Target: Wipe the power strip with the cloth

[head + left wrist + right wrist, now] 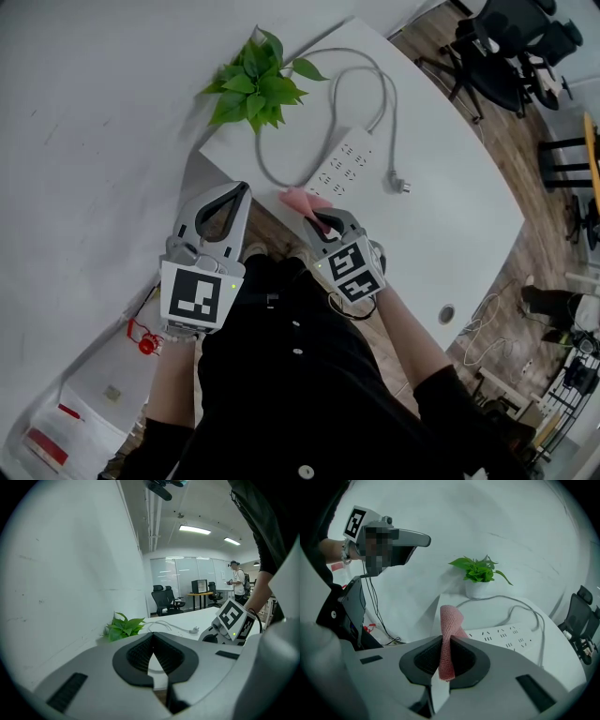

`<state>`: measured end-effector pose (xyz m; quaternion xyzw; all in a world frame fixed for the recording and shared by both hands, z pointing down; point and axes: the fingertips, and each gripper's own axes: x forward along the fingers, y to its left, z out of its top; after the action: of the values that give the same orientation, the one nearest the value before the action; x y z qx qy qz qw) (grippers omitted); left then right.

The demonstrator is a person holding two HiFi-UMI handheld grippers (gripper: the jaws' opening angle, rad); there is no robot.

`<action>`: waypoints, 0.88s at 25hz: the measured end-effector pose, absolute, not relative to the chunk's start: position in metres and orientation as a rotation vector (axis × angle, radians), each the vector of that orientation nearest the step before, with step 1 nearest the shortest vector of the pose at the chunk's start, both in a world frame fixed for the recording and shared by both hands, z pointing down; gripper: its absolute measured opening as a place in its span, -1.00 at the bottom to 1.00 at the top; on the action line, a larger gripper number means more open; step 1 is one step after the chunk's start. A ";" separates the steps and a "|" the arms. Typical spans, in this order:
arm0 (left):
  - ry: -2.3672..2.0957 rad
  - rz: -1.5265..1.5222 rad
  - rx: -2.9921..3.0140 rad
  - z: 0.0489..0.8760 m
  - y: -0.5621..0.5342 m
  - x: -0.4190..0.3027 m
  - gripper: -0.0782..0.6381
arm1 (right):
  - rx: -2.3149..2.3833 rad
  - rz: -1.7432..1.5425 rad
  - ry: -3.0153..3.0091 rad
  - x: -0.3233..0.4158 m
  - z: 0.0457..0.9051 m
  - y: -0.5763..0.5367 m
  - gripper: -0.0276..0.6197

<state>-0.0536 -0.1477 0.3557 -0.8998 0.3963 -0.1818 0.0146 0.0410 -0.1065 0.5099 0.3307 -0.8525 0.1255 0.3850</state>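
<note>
A white power strip [342, 165] lies on the white table [469, 225], its grey cable looping toward a potted plant [255, 86] and ending in a plug [398, 185]. My right gripper [320, 218] hovers at the table's near corner, shut on a pink cloth [301, 200] that sticks out just short of the strip. In the right gripper view the cloth [450, 630] stands up between the jaws [449, 643], with the strip [506, 637] beyond it. My left gripper [244, 190] hangs off the table's left edge by the wall, tips together, holding nothing [152, 637].
A white wall runs along the left. Black office chairs [511, 47] stand past the table's far end. Cables and a rack [572, 375] sit on the wood floor at right. The table has a cable hole [446, 313]. A distant person [239, 581] stands in the room.
</note>
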 end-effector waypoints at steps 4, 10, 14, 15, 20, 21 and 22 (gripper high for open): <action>1.191 -0.561 -2.799 0.356 -0.149 -0.050 -0.75 | 0.873 0.367 -2.206 0.040 0.503 -0.101 -0.73; 1.162 -0.562 -2.816 0.355 -0.154 -0.041 -0.75 | 1.034 0.369 -2.224 0.060 0.481 -0.110 -0.73; 1.103 -0.550 -2.813 0.351 -0.156 -0.033 -0.75 | 1.188 0.355 -2.210 0.080 0.462 -0.120 -0.73; 1.094 -0.551 -2.814 0.350 -0.157 -0.030 -0.75 | 1.223 0.348 -2.205 0.085 0.458 -0.122 -0.73; 1.063 -0.549 -2.827 0.342 -0.160 -0.017 -0.75 | 1.381 0.305 -2.179 0.109 0.432 -0.130 -0.73; 1.045 -0.545 -2.828 0.340 -0.159 -0.014 -0.75 | 1.410 0.299 -2.176 0.113 0.427 -0.131 -0.73; 1.016 -0.538 -2.825 0.337 -0.159 -0.010 -0.75 | 1.437 0.295 -2.174 0.118 0.422 -0.131 -0.73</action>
<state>-0.0099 -0.1593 0.3373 -0.9253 0.3329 -0.1761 0.0456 0.1180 -0.1310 0.4217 0.5297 -0.8011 0.1088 0.2565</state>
